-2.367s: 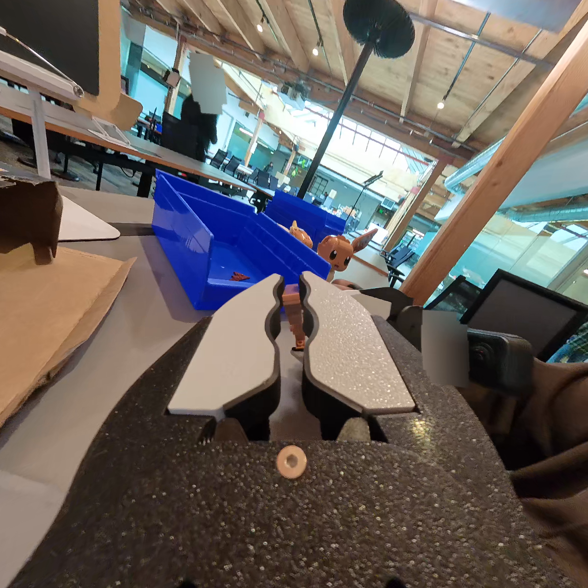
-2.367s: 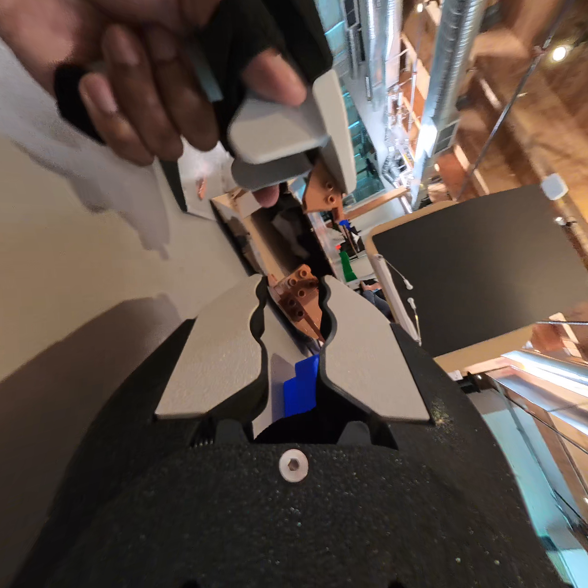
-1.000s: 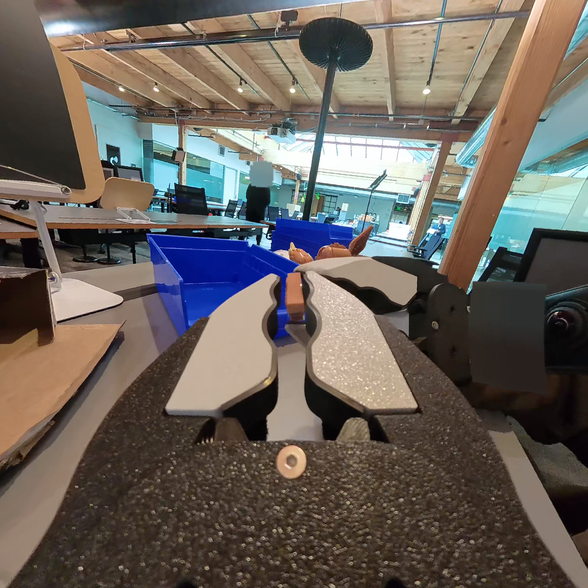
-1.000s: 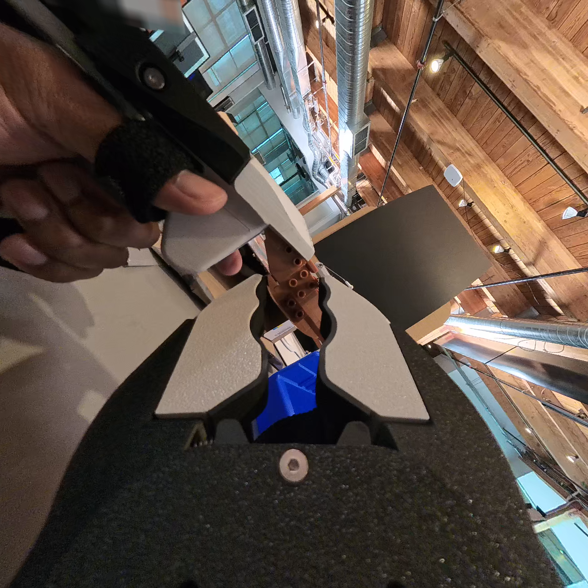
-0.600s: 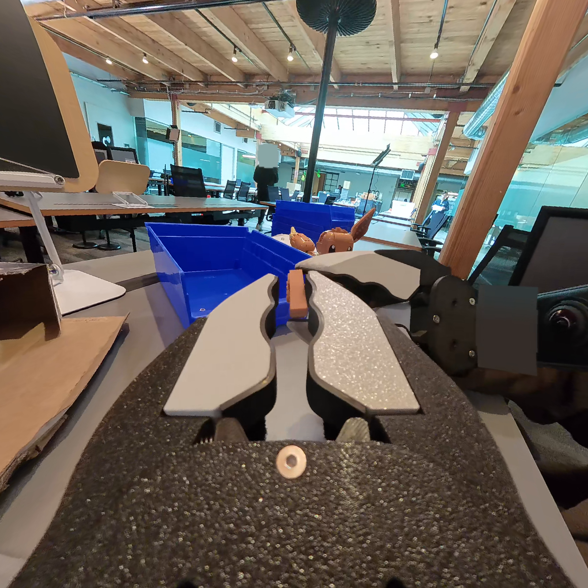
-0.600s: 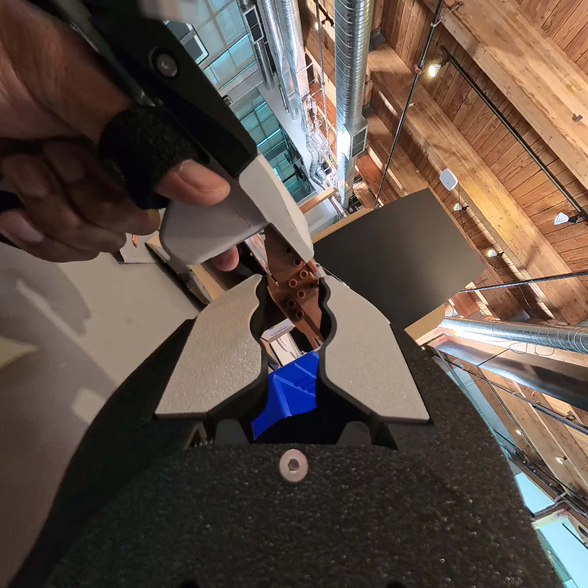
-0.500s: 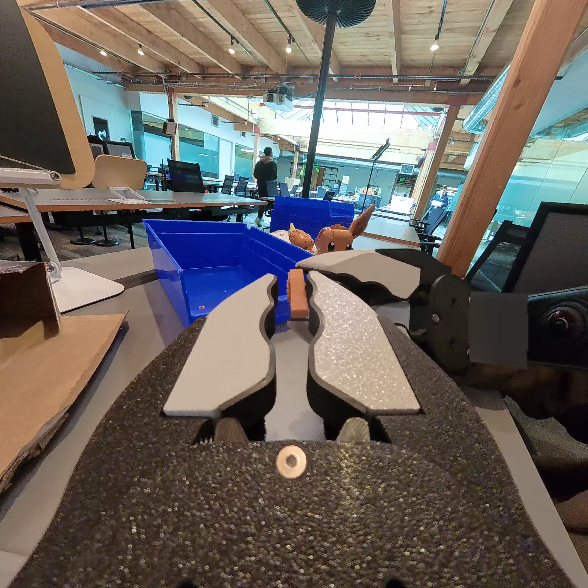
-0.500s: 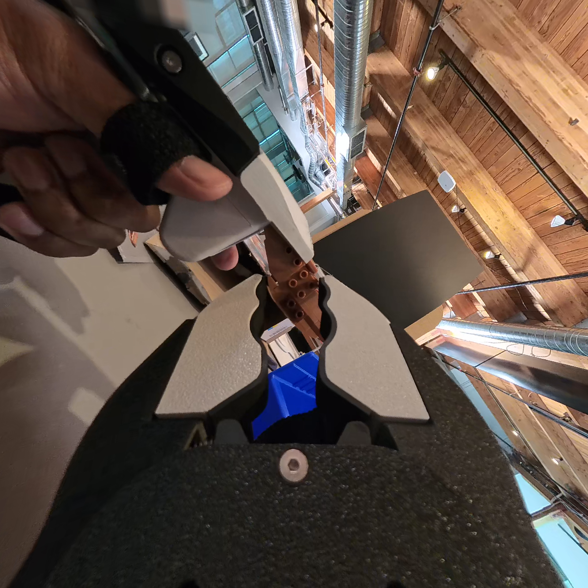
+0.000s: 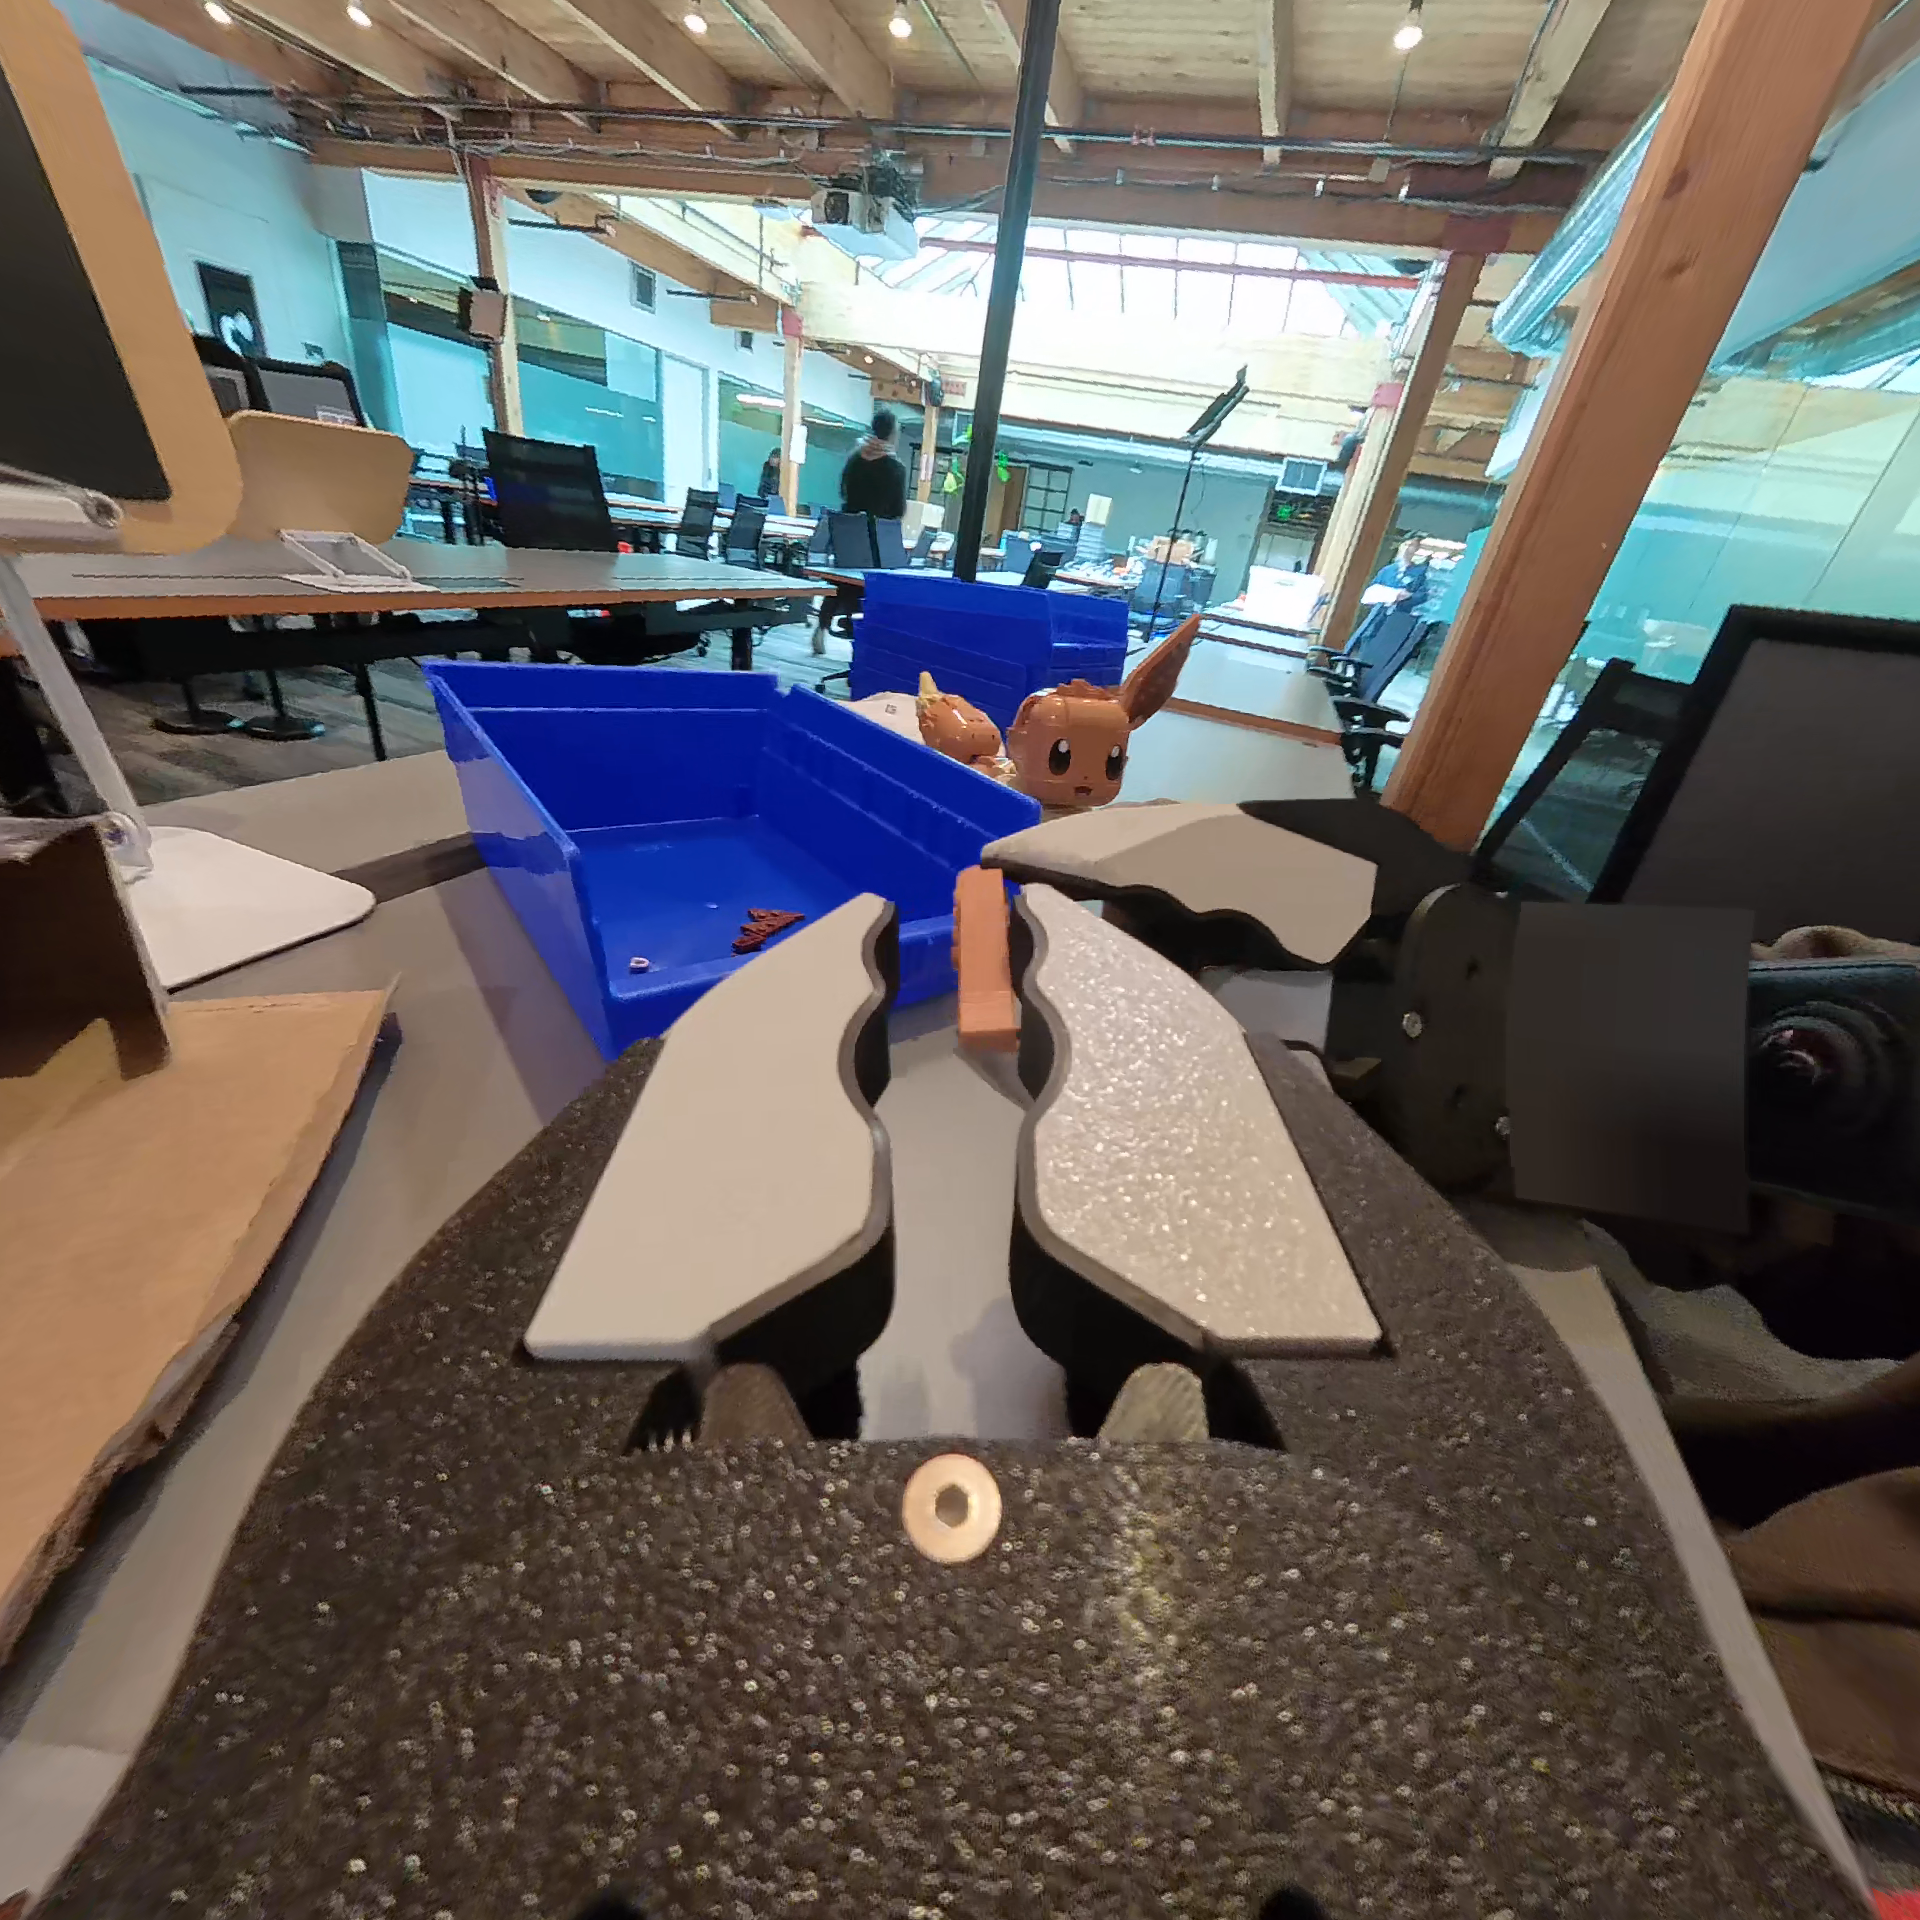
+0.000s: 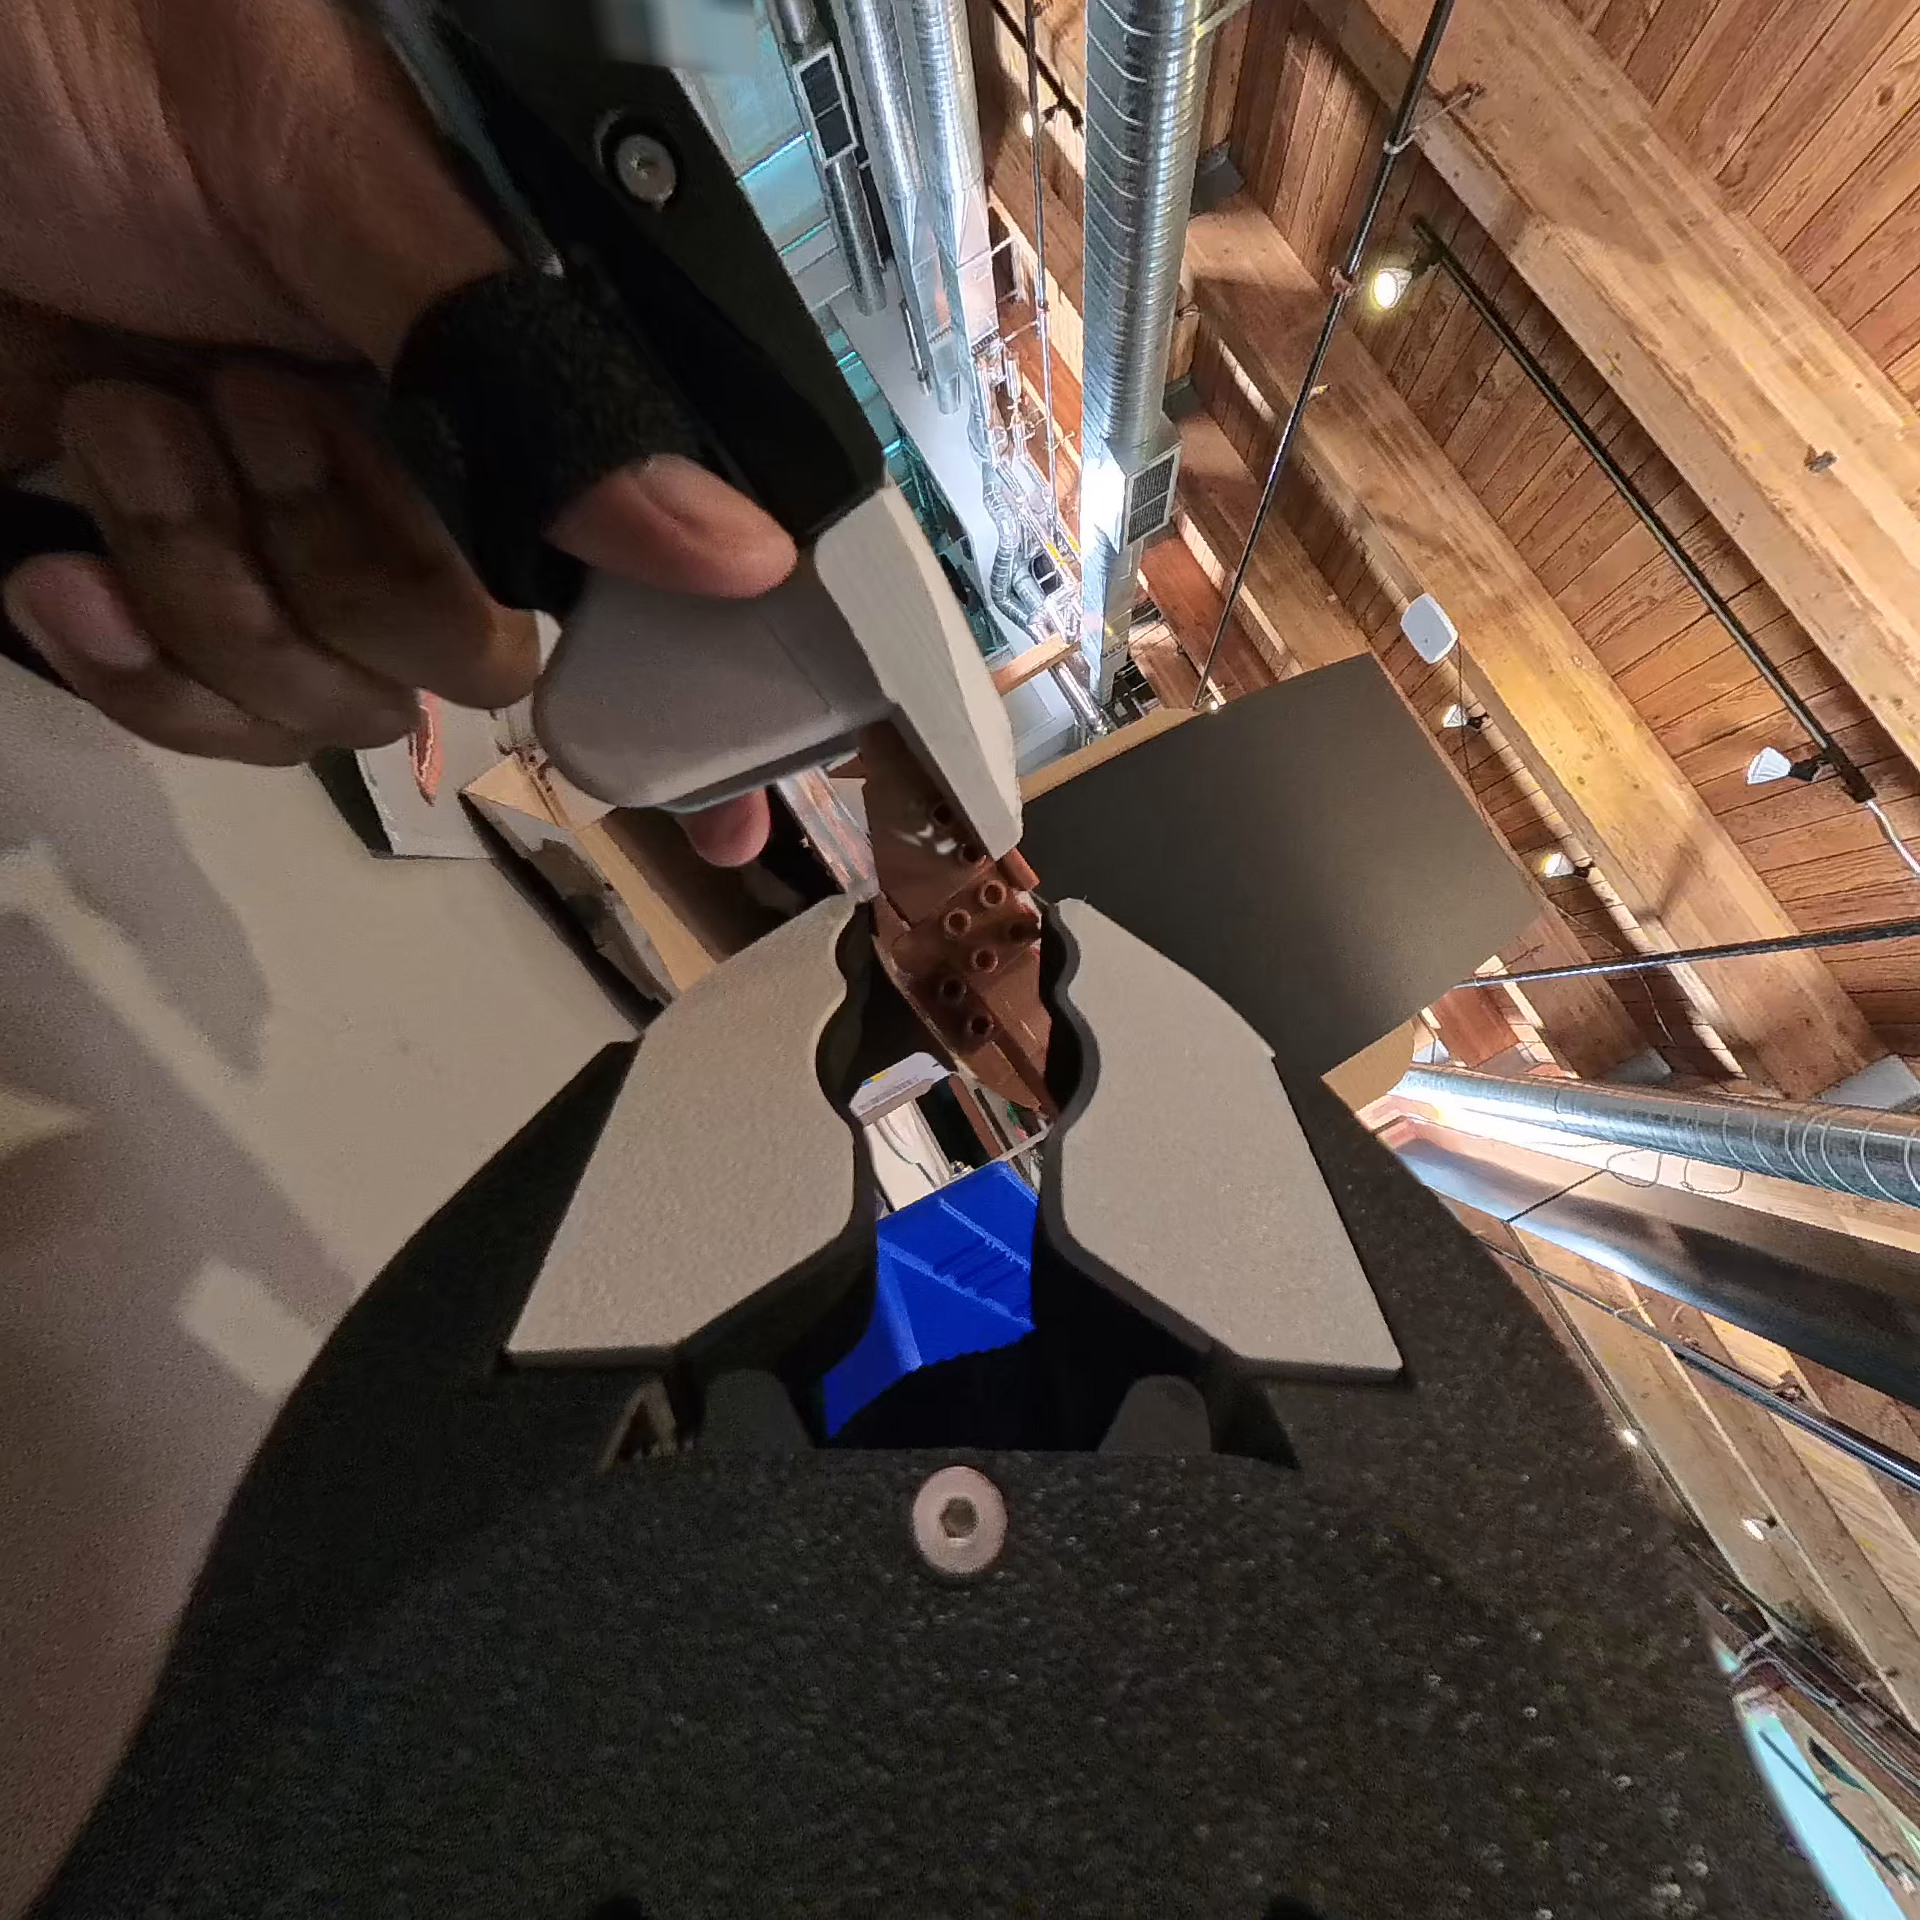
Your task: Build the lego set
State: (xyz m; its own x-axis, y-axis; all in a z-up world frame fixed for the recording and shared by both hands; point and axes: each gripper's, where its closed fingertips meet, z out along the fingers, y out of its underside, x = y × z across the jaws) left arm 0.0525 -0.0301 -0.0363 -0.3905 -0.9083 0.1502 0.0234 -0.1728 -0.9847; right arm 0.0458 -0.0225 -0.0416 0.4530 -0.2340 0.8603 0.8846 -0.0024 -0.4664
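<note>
Brown brick piece (image 10: 977, 966) sits clamped between the right gripper's (image 10: 951, 935) fingers, studs facing the camera. Its far end reaches between the left gripper's (image 9: 951, 935) fingers, which stand apart: the piece lies edge-on against the right-hand finger (image 9: 1143, 1091), with a clear gap to the other. Just beyond the left fingertips is a blue bin (image 9: 540, 831) with a few small parts in it. A brown brick-built figure (image 9: 1075, 743) stands behind it, and cardboard (image 9: 156, 1143) lies off to the left.
</note>
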